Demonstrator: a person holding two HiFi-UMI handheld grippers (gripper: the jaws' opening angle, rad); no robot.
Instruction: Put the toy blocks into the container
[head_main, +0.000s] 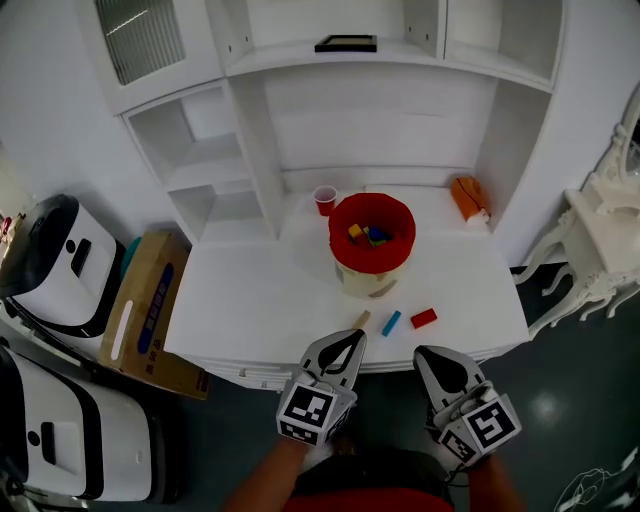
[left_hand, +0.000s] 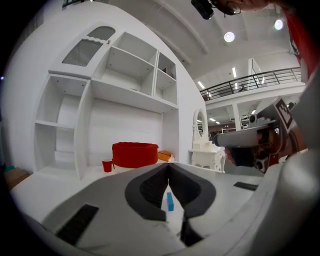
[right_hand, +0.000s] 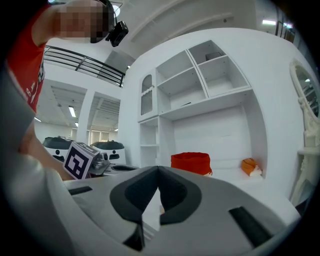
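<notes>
White desk (head_main: 250, 290) under built-in shelves carries the red container (head_main: 340, 240), mid-desk, with a few blocks already inside. Three remain out: wooden block (head_main: 360, 320), blue block (head_main: 391, 322) and red block (head_main: 423, 318), all lying near the front edge. Left gripper (head_main: 350, 340) has its jaws pressed together, nothing held. The blue block shows just past its tips, so it is probably lined up on that one. Right gripper (head_main: 430, 353) also has its jaws together and empty, off the desk edge. Either would need its jaws spread before a pick.
</notes>
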